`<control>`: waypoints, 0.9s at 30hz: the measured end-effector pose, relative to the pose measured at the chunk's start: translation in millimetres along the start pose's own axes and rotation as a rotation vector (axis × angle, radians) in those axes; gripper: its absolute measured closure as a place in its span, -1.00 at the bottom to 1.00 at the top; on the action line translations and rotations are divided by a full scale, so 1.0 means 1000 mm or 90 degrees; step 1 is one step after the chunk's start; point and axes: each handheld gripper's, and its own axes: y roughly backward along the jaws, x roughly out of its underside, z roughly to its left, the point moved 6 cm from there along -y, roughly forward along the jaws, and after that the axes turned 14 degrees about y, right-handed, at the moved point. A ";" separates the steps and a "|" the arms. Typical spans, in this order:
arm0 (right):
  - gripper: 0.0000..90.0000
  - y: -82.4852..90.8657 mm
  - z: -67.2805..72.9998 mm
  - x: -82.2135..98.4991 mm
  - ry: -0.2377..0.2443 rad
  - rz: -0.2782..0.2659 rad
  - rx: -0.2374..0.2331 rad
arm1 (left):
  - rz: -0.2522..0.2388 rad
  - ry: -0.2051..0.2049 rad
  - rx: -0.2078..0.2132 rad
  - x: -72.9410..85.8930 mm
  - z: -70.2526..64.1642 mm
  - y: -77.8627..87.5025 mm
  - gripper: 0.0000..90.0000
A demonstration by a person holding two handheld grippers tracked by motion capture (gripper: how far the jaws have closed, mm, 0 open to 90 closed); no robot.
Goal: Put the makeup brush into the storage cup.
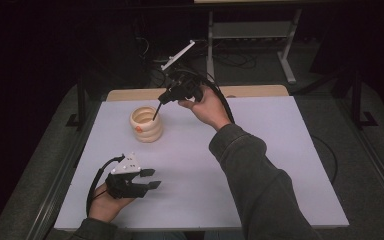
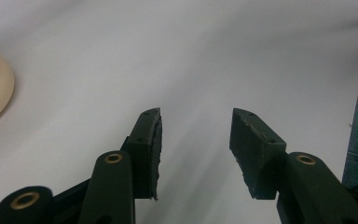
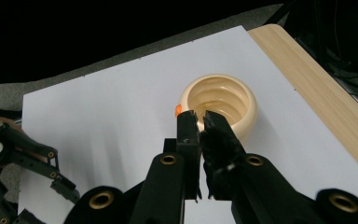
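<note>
Cream ribbed cup stands upright at the tabletop's far left, directly beneath the right hand-held gripper, whose clenched jaws point down into its mouth. Left hand-held gripper rests released, well apart near the front edge.

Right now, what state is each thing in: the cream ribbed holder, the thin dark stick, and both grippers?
Cream ribbed holder: upright on the white table, mouth open.
Thin dark stick: clamped by the right gripper, tilted, lower end at the holder's mouth.
Right gripper: shut on the stick, above the holder.
Left gripper: jaws apart, nothing between them, low over the table's near part.
</note>
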 end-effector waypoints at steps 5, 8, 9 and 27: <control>0.87 -0.007 -0.005 -0.005 -0.008 0.004 0.007 | -0.006 0.004 0.001 -0.001 -0.001 -0.001 0.17; 0.87 -0.012 -0.010 -0.007 -0.016 0.007 0.009 | -0.005 0.002 0.001 -0.001 -0.001 -0.001 0.17; 0.87 -0.015 -0.012 -0.008 -0.018 0.010 0.010 | -0.006 -0.001 0.001 -0.002 -0.001 -0.001 0.17; 0.87 -0.035 -0.027 -0.016 -0.030 0.024 0.026 | -0.006 -0.002 0.002 -0.002 -0.001 -0.001 0.14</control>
